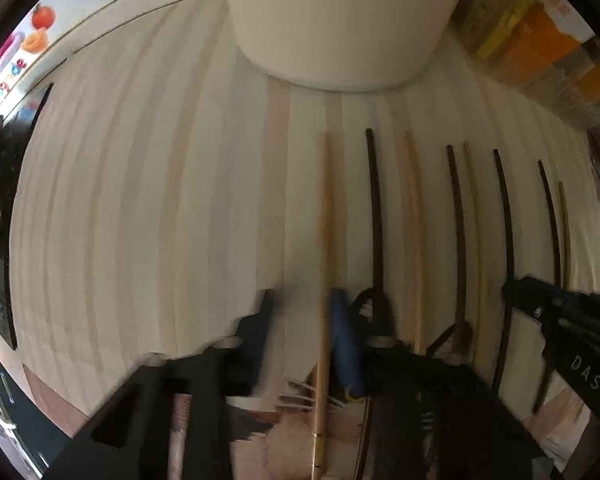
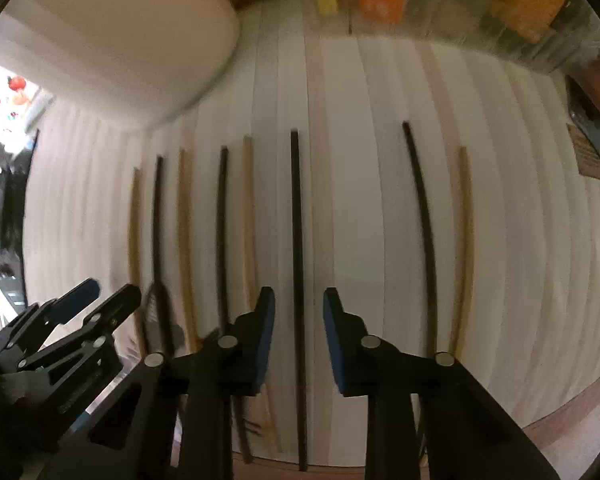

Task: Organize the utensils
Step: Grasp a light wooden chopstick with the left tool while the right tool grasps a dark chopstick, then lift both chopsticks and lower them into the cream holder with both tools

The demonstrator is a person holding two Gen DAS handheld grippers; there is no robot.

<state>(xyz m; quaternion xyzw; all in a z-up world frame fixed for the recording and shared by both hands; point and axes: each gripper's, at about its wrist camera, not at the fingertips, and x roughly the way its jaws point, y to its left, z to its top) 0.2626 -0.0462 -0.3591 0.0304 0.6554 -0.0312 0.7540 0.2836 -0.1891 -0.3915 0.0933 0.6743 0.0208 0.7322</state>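
Chopsticks, dark and pale, lie in a row on the striped desk (image 2: 380, 160). Left gripper (image 1: 300, 320) is clamped on a pale chopstick (image 1: 325, 216); right gripper (image 2: 299, 312) straddles a dark chopstick (image 2: 297, 216), pads apart. Next likely: close, lift.

Under my grippers lay a pale wooden worktop (image 2: 380, 200) of glued strips, matt and smooth. On it I saw light, bare-looking wooden sticks (image 2: 462, 248) beside dark, faintly glossy ones (image 2: 297, 240). At upper left of the right wrist view stood a matt white container (image 2: 120, 40). The right gripper (image 2: 299, 312) was matt black plastic with blue, rubbery-looking pads (image 2: 334, 332) and bright metal pins (image 2: 371, 343).
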